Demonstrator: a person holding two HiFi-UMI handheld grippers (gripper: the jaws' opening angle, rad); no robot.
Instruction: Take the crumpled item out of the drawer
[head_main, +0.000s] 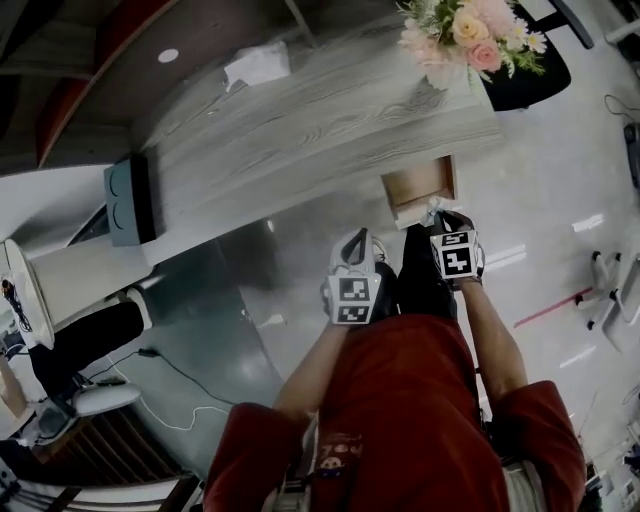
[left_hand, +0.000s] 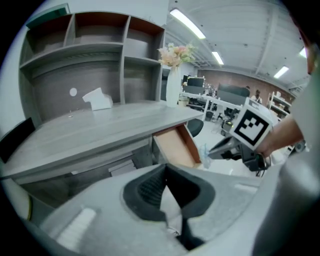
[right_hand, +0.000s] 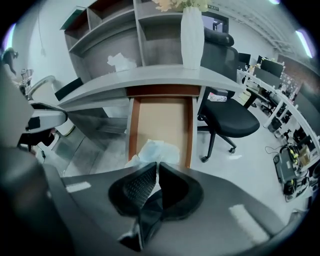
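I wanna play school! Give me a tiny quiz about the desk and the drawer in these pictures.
1. True or false: the drawer under the desk is pulled open.
2. What pinches the crumpled item? A) a bare hand B) the right tool C) nothing
3. Fill in: the white vase on the desk holds ____.

Key:
1. True.
2. B: the right tool is shut on it at the drawer's front end.
3. Flowers.
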